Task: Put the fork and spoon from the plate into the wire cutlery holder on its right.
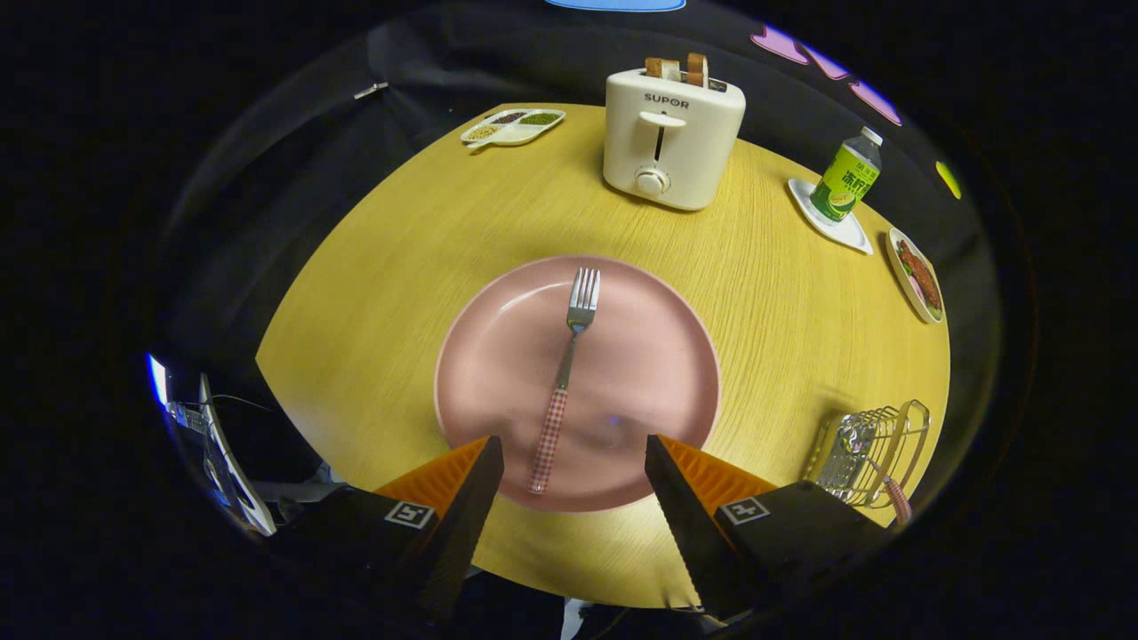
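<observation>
A fork (565,373) with a red checked handle lies on the pink plate (658,373), tines pointing away from me. Its handle end rests between my fingers, slightly nearer the left one. My gripper (573,453) hovers open over the plate's near rim, touching nothing. To the right of the plate stands the wire cutlery holder (876,449). A spoon (867,453) lies in it, bowl at the far end and its pink handle sticking out toward me.
Beyond the plate stands a white toaster (671,138) with bread in its slots. A divided snack dish (513,126) sits far left. A green-labelled bottle (847,178) on a white coaster and a small food plate (917,274) sit far right.
</observation>
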### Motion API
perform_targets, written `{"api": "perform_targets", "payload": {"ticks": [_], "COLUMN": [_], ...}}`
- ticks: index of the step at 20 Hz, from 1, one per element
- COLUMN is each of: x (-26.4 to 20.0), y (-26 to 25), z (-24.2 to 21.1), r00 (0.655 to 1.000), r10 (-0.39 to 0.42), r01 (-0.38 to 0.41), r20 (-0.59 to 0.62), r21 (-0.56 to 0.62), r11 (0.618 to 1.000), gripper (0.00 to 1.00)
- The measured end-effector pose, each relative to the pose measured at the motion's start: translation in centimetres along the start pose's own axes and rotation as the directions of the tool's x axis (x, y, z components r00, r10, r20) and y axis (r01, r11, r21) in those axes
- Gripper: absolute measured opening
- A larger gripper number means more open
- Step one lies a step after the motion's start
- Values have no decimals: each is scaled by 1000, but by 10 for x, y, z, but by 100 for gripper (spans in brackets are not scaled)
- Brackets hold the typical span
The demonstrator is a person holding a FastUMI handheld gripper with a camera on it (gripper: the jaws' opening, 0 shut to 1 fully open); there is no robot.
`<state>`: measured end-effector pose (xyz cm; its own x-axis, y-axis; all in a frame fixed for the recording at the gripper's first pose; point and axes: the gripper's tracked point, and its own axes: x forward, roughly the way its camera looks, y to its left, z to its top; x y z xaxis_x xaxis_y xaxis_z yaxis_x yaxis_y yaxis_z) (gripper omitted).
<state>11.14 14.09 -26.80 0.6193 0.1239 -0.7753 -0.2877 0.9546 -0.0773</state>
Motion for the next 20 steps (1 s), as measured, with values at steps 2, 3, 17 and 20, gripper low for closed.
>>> {"api": "perform_targets", "payload": {"ticks": [2,3,17,20], "x": [10,14,31,29], "y": [5,9,15,17], "z": [-5,-9,-29,-32], "r00": [1000,1000,991,987], "r10": [-19,-15,-21,34], "r01": [19,15,29,-25], "r20": [-10,-22,-129,-159], "r21": [1,4,60,57], "r11": [1000,1000,998,998], "gripper": [97,91,20,14]}}
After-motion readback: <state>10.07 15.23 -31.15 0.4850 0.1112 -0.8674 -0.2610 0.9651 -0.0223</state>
